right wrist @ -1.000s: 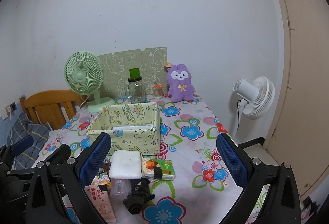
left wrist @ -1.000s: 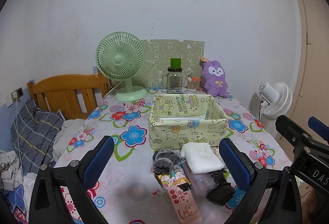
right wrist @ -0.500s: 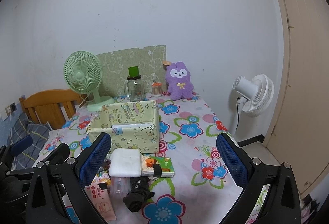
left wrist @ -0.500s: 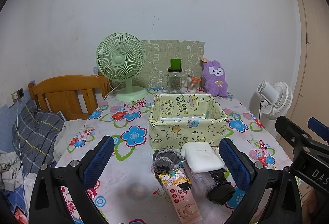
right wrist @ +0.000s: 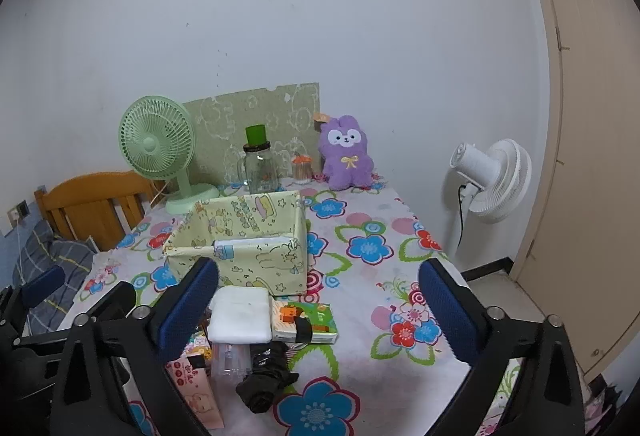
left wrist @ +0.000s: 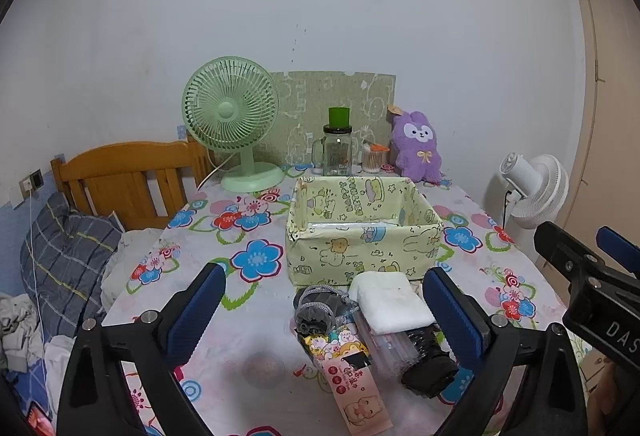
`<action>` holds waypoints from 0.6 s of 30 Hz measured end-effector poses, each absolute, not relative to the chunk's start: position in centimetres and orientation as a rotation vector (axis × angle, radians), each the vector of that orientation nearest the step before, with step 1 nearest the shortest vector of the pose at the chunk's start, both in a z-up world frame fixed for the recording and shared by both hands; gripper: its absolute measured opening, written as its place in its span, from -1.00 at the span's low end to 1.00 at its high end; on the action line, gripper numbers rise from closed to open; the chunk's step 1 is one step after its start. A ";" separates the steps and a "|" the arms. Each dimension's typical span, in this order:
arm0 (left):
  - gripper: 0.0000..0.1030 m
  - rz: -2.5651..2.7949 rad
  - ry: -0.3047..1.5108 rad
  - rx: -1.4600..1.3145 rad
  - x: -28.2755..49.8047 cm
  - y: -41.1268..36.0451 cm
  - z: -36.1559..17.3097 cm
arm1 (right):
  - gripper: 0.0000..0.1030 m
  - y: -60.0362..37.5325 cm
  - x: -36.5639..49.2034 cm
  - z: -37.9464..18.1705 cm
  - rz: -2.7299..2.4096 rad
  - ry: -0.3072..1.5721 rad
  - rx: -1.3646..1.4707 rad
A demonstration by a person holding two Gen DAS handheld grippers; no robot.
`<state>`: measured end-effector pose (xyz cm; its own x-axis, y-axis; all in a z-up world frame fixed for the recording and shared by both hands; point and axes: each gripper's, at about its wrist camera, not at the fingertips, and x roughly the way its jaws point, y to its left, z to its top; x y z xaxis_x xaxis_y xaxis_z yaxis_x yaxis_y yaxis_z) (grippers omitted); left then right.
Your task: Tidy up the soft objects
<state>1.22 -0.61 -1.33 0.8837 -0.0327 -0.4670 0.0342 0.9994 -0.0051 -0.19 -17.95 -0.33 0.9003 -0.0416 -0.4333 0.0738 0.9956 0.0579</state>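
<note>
A pale yellow fabric box (left wrist: 362, 236) (right wrist: 244, 236) with cartoon prints stands mid-table. In front of it lies a pile: a folded white cloth (left wrist: 390, 302) (right wrist: 240, 314), a grey drawstring pouch (left wrist: 318, 306), a black bundle (left wrist: 430, 364) (right wrist: 266, 382), a clear packet (right wrist: 232, 358), a pink printed packet (left wrist: 358, 392) and a green tissue pack (right wrist: 306, 322). My left gripper (left wrist: 324, 310) hangs open above the pile. My right gripper (right wrist: 320, 304) is open too, over the pile's right side. A purple plush rabbit (left wrist: 418, 146) (right wrist: 348, 154) sits at the back.
A green desk fan (left wrist: 232, 116), a glass jar with a green lid (left wrist: 338, 148) and a small jar (left wrist: 374, 158) line the wall. A wooden headboard (left wrist: 128, 176) and bedding (left wrist: 64, 256) lie left. A white floor fan (right wrist: 494, 180) stands right of the flowered table (right wrist: 372, 248).
Both grippers have barely moved; the right view has crept slightly forward and down toward the table. Nothing was taken hold of or shifted.
</note>
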 end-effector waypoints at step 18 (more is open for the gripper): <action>0.77 -0.045 0.594 -0.021 4.4 -0.4 -4.1 | 0.91 -17.0 3.0 -2.7 -0.026 0.523 0.075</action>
<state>4.43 -0.39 -4.08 0.8279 -0.0487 -0.5588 0.0367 0.9988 -0.0327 3.04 -17.00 -2.67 0.8659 -0.0054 -0.5002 0.0436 0.9969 0.0648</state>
